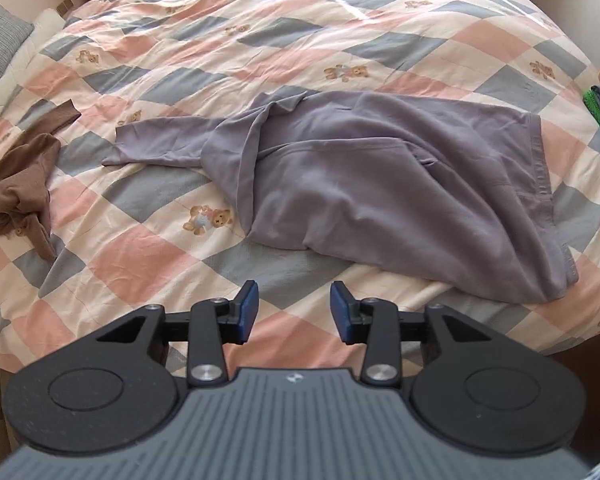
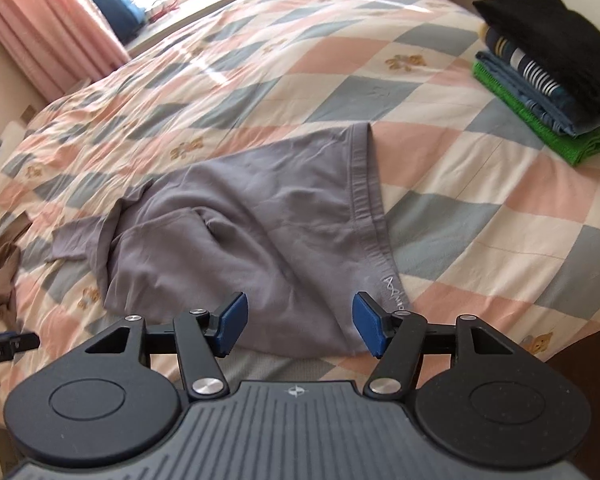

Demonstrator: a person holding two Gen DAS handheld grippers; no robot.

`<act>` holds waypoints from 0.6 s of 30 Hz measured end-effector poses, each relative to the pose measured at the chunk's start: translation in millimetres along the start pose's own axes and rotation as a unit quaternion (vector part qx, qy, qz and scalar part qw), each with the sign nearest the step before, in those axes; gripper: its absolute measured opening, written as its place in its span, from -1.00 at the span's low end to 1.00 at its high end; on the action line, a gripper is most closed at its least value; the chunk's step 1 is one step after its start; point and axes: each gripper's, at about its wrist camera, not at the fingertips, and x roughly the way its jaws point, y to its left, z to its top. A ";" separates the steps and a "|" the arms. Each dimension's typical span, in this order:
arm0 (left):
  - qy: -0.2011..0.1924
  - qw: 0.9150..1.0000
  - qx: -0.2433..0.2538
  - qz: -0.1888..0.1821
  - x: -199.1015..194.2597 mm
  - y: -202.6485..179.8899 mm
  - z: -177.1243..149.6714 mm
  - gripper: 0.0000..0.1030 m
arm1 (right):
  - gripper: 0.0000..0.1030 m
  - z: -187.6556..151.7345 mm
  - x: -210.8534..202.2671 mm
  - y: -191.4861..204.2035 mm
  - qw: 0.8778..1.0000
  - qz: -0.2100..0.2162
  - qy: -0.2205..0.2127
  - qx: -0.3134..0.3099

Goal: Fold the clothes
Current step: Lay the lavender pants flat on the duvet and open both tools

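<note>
Up close, left gripper (image 1: 294,312): jaws apart, blue pads (image 1: 247,310) bare, nothing between them. It hangs over the near edge of the bed, short of the sweatshirt, not touching cloth.

Right gripper (image 2: 300,326): jaws spread wide, nothing pinched. In the right wrist view its pads frame the near corner of the sweatshirt (image 2: 260,232), which lies under and just beyond them; contact with the fabric cannot be told.

Sweatshirt (image 1: 380,184): grey-purple, lying rumpled across the middle of the quilt (image 1: 260,40), not folded. Ribbed hem (image 2: 366,200) runs along its right side with small pale lettering near the lower corner. A pouch pocket shows in the body. One sleeve (image 1: 160,144) stretches flat to the left; a fold of cloth lies over the shoulder area.

Quilt: diamond patches in pink, grey-blue and cream, small bear prints, wrinkled, sunlit at the far end.

Left of the sweatshirt, well apart: a brown garment (image 1: 16,184), crumpled in a heap.

Far right edge of the bed: a pile of folded clothes (image 2: 548,76), black on top, striped dark blue next, plain blue below, green at the bottom.

Beyond: pink curtains (image 2: 48,32) by a bright window, grey pillow (image 1: 0,36) at far left.
</note>
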 end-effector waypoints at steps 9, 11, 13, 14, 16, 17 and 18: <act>-0.011 1.000 0.019 0.011 -11.9 -18.9 -2.2 -0.19 | 0.26 -6.7 2.7 -7.3 1.000 0.020 0.014 -0.011; -0.009 1.000 0.022 0.011 -9.0 -18.4 -1.5 -0.19 | 0.26 -8.9 4.8 -9.0 1.000 0.020 0.019 -0.004; -0.006 1.000 0.026 0.009 -5.0 -17.0 -0.7 -0.18 | 0.26 -11.5 7.2 -10.5 1.000 0.015 0.024 0.002; -0.004 1.000 0.029 0.009 -2.6 -16.3 0.0 -0.18 | 0.26 -13.0 8.7 -11.5 1.000 0.012 0.026 0.006; 0.001 0.999 0.038 0.009 4.1 -15.2 3.2 -0.16 | 0.28 -15.7 12.3 -12.5 0.999 0.005 0.030 0.018; 0.004 0.999 0.043 0.009 8.3 -14.3 4.9 -0.15 | 0.28 -17.4 14.8 -13.7 0.999 0.001 0.033 0.026; 0.007 0.999 0.048 0.008 12.7 -12.4 6.2 -0.14 | 0.28 -19.0 17.2 -14.9 0.999 -0.004 0.036 0.035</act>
